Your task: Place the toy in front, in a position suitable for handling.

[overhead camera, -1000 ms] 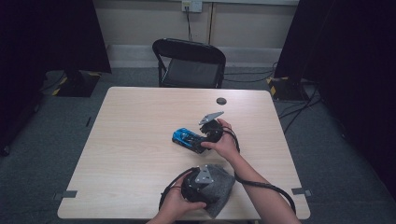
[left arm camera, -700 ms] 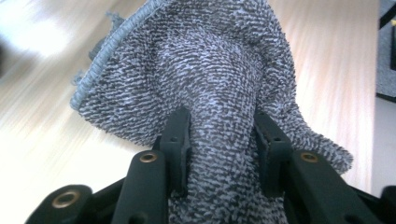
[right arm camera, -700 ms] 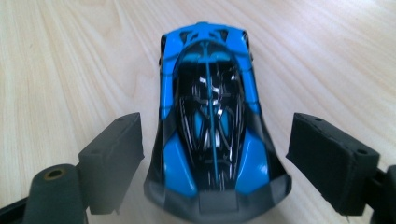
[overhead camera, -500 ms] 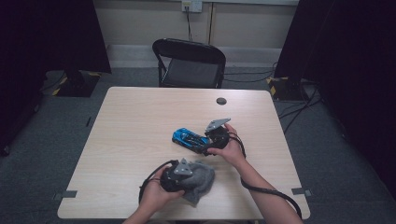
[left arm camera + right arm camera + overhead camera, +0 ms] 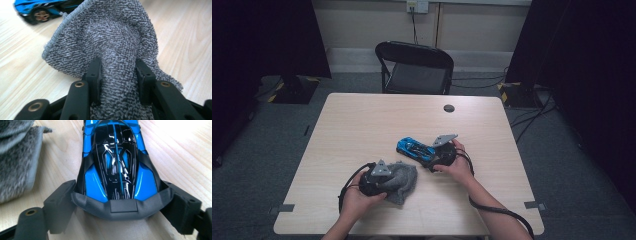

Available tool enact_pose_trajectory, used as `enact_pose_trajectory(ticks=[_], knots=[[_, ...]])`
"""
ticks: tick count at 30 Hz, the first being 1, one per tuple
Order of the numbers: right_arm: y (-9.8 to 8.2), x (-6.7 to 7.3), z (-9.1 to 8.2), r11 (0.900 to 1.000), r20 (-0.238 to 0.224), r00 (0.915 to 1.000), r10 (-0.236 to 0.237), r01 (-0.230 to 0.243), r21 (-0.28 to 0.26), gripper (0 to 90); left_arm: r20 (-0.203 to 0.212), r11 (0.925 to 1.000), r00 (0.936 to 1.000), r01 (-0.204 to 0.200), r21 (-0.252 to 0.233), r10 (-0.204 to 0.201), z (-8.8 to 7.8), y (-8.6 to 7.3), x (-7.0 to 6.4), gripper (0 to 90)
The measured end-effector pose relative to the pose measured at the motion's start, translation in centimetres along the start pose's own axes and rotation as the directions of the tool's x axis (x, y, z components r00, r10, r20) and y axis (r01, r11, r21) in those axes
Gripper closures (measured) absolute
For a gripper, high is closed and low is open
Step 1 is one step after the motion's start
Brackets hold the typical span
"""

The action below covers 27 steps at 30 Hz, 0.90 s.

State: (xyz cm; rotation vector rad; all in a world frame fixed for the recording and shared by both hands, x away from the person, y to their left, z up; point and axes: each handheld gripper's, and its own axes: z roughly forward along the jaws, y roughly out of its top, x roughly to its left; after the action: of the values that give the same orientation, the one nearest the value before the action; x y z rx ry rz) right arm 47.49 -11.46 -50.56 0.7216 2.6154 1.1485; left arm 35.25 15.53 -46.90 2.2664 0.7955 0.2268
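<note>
- The left gripper [image 5: 399, 181] is clenched on the grey cloth [image 5: 107, 47], jaws having just closed.
- The right gripper [image 5: 117, 202] grasps the blue toy car [image 5: 415, 148] by its rear (long axis pointing away).
- Car lies just beyond the cloth, up-right.

We find no text, label, brand or number that we can read anywhere here. The blue toy car [image 5: 115, 167] carries only black and silver line patterns on its body, no letters.
</note>
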Motion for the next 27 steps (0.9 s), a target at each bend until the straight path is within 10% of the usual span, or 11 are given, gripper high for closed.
enact_pose_trajectory(ticks=[8, 14, 17, 27], knots=[[-0.1, -0.1, -0.1, 1.0, 0.002, 1.0, -0.001, 0.001, -0.01, 24.0, -0.049, 0.9984, 0.9977, 0.044, -0.035, -0.046, 0.1, -0.1, 0.2, 32.0], [-0.1, 0.0, -0.1, 1.0, 0.012, 0.9999, 0.003, -0.002, -0.01, 24.2, -0.058, 0.9986, 0.9975, 0.043, 0.032, -0.041, 1.8, -0.3, -0.2, 22.1], [-0.1, 0.1, -0.2, 1.0, 0.011, 0.9999, 0.002, -0.002, -0.01, 24.1, -0.05, 0.9993, 0.9988, 0.004, 0.036, -0.002, 2.1, -0.3, -0.3, 28.9], [-0.2, 0.1, -0.2, 1.0, 0.013, 0.9999, 0.005, -0.005, -0.011, 24.1, -0.025, 0.9948, 0.9961, 0.086, 0.054, -0.085, 1.5, 0.7, -0.3, 70.7]])
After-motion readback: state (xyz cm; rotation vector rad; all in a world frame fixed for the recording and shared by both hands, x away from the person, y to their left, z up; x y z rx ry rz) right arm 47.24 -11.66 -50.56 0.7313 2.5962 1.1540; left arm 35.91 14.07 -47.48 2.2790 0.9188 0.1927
